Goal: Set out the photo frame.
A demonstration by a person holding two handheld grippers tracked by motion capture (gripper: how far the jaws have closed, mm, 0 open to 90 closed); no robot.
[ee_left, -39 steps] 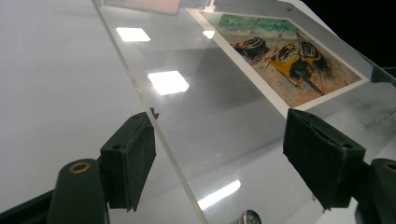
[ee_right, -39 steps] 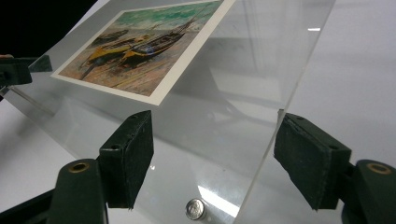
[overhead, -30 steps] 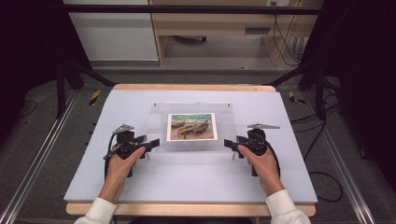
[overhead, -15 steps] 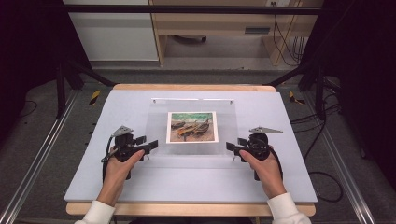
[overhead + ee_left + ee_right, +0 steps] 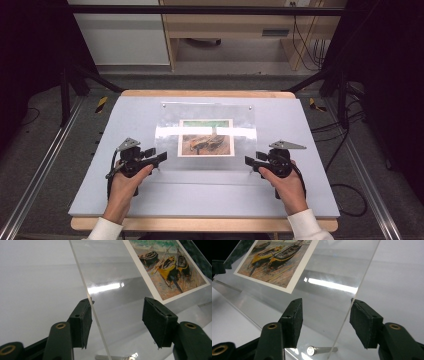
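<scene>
The left gripper has just been closing its jaws; they stand spread, straddling the left edge of the clear frame, one pad about touching that edge, the other off the pane. The frame, holding a boat print, sits mid-tabletop, long axis running left to right. The right gripper mirrors this at the right edge, jaws also just closing, not yet clamped.
</scene>
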